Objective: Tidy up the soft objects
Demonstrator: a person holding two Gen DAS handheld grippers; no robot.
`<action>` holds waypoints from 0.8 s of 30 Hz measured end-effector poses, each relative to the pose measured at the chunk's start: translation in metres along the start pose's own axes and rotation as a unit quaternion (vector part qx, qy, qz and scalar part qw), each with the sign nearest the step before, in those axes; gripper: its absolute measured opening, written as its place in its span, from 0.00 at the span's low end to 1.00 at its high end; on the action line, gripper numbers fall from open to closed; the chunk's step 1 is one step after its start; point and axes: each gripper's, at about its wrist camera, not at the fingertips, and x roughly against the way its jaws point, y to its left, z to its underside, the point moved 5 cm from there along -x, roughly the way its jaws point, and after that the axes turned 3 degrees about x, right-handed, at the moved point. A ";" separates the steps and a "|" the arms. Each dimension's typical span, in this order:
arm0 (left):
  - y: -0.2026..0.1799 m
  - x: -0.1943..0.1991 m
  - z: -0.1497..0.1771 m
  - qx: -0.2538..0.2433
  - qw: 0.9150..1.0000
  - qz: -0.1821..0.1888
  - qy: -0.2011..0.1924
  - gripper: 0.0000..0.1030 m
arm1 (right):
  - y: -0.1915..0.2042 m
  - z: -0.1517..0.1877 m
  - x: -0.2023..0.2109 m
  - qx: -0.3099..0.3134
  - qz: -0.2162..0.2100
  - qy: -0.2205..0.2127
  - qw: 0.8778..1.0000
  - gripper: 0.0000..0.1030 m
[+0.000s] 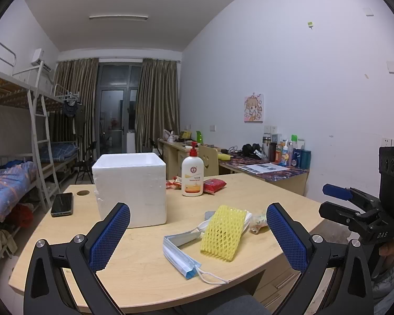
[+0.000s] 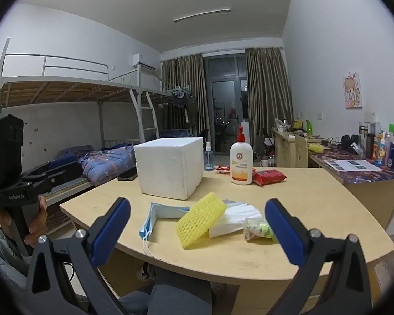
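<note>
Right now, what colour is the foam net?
Yellow foam net, clearest in the left wrist view.

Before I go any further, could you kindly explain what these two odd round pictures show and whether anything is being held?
There is no robot: a person holds two hand-held grippers, each carrying a fisheye camera that looks along its blue-padded fingers. One picture comes from the left gripper, the other from the right gripper. Both are open and hold nothing. On the wooden table lie a yellow foam net, face masks and a small wrapped packet, with a white foam box, a lotion bottle and a phone behind.
</note>
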 end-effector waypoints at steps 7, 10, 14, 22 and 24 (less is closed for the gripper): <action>0.000 0.002 -0.002 -0.001 1.000 0.000 -0.003 1.00 | -0.001 -0.001 0.001 0.002 0.003 -0.010 1.000 1.00; -0.002 0.001 0.000 -0.001 1.000 0.001 -0.004 1.00 | -0.001 -0.003 0.004 0.003 0.003 -0.016 1.000 1.00; -0.005 0.002 0.001 -0.006 1.000 -0.001 -0.008 1.00 | -0.001 -0.005 0.007 0.001 0.004 -0.026 1.000 1.00; -0.007 0.004 0.002 -0.009 1.000 0.000 -0.012 1.00 | -0.002 -0.004 0.007 0.003 0.009 -0.026 1.000 1.00; -0.007 0.004 0.002 -0.008 1.000 0.000 -0.010 1.00 | -0.001 -0.004 0.007 0.005 0.010 -0.025 1.000 1.00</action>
